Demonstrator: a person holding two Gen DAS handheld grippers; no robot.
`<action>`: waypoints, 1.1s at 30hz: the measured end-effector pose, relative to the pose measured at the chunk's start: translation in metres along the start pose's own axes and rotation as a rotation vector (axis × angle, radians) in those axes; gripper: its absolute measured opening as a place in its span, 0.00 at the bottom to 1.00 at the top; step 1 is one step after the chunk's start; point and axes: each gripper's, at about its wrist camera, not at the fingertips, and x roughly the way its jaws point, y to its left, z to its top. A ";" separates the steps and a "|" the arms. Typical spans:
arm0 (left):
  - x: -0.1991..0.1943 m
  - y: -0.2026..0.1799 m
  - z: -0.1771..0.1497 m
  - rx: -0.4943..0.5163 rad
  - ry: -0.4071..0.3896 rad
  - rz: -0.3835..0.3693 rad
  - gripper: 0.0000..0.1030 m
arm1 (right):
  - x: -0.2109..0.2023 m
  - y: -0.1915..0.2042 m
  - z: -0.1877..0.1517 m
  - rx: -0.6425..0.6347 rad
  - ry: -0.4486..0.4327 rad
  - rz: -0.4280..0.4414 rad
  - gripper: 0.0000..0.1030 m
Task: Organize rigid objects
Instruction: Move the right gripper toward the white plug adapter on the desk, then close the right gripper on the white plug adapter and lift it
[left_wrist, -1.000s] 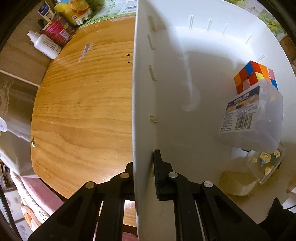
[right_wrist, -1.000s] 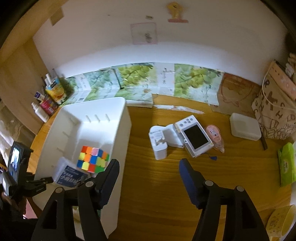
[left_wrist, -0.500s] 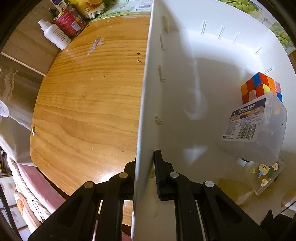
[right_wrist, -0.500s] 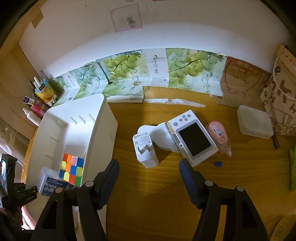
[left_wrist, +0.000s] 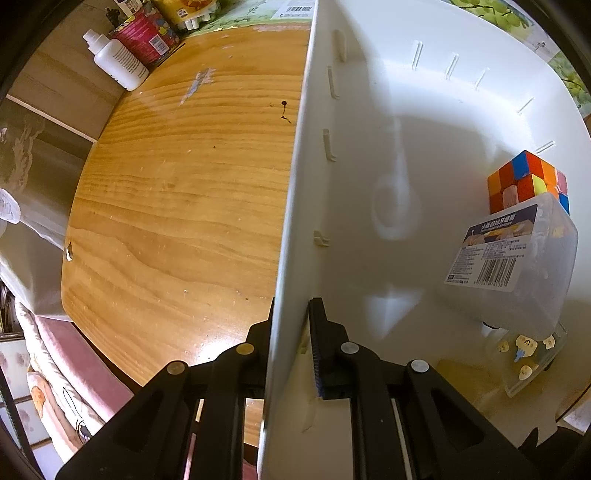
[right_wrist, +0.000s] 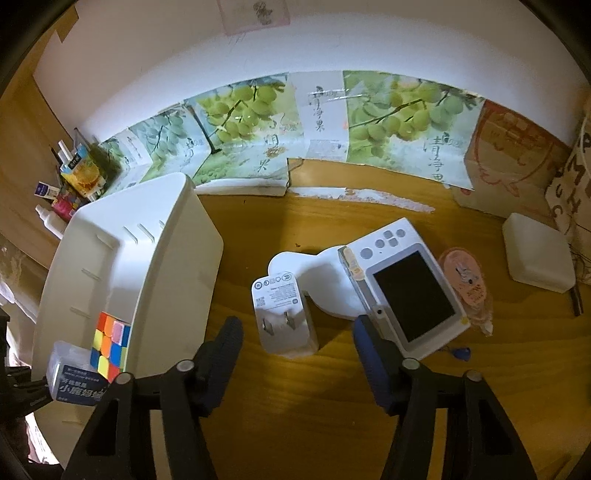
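Just charger (right_wrist: 284, 317) between right hand-held gripper (right_wrist: 297, 341) fingers

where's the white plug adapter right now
In the right wrist view the adapter stands on the table between the white bin to its left and the white handheld console to its right, ahead of the open right gripper.

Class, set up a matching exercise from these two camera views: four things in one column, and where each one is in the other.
1. puzzle cube
2. wall charger
3. left gripper
4. white bottle

A. on the wooden table, between the right gripper's open fingers
B. at the table's far edge
C. inside the white bin
D. clamped on the bin's wall

Pairs: 1-C, 2-A, 3-D, 4-B
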 end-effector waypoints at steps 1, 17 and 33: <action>0.000 0.000 0.000 -0.001 0.000 0.001 0.14 | 0.003 0.001 0.000 -0.005 0.007 0.000 0.58; 0.001 -0.004 0.002 -0.009 0.003 0.020 0.15 | 0.017 0.004 0.001 -0.045 0.047 0.033 0.32; -0.001 -0.006 0.000 0.016 -0.003 0.024 0.15 | 0.011 0.000 -0.002 -0.043 0.059 0.037 0.30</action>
